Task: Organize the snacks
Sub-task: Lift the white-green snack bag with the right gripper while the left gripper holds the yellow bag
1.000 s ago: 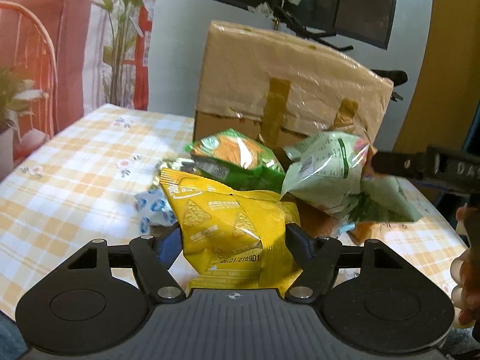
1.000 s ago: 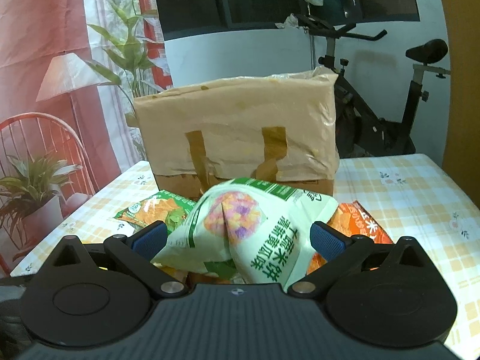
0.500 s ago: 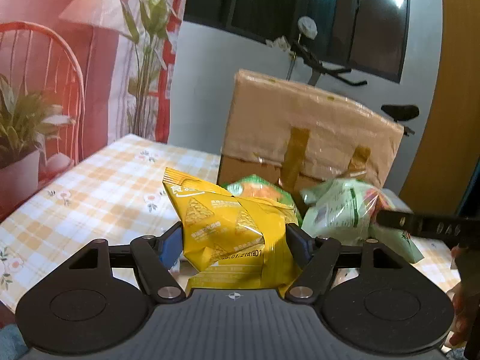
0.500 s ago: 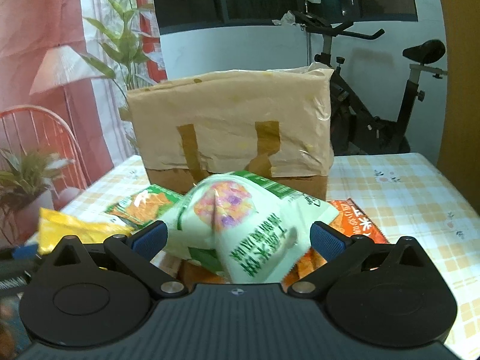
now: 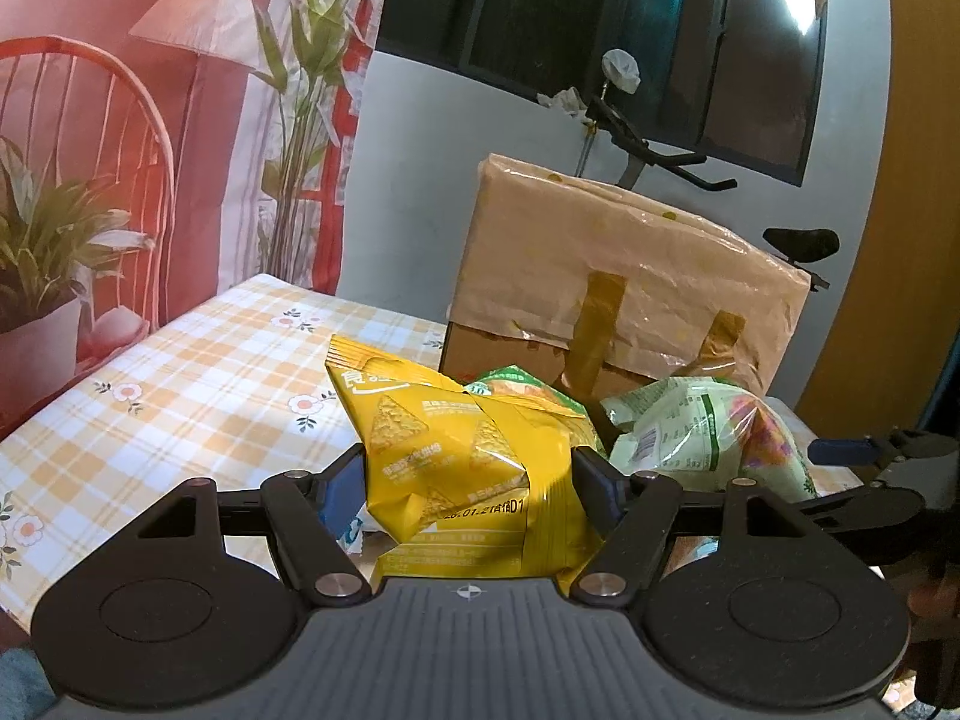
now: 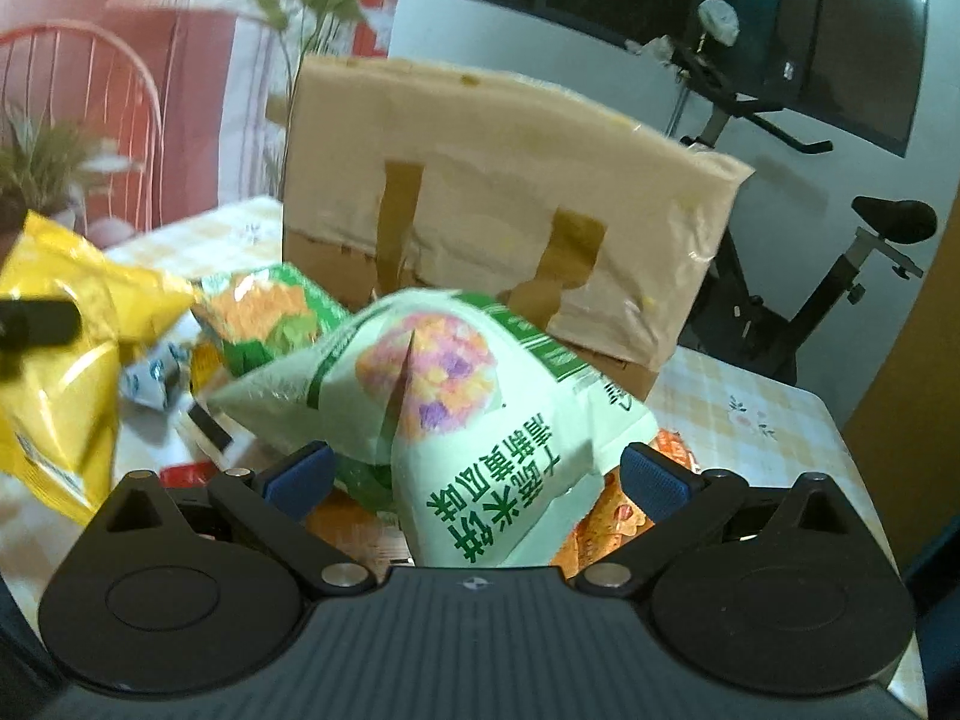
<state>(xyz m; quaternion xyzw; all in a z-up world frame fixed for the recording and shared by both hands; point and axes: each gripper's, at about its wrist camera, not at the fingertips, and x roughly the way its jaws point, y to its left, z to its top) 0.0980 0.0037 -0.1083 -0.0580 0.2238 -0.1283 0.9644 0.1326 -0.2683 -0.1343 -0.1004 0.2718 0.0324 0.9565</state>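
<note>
Clamping the yellow chip bag (image 5: 468, 480), the left gripper (image 5: 471, 474) and the right gripper (image 6: 474, 471), clamped on the pale green bag (image 6: 444, 414), risk slippery film sliding free.

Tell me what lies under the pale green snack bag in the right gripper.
Beneath the pale green snack bag lies an orange snack packet and a darker green packet on the checked tablecloth. The bag covers most of both; anything else below is hidden.
</note>
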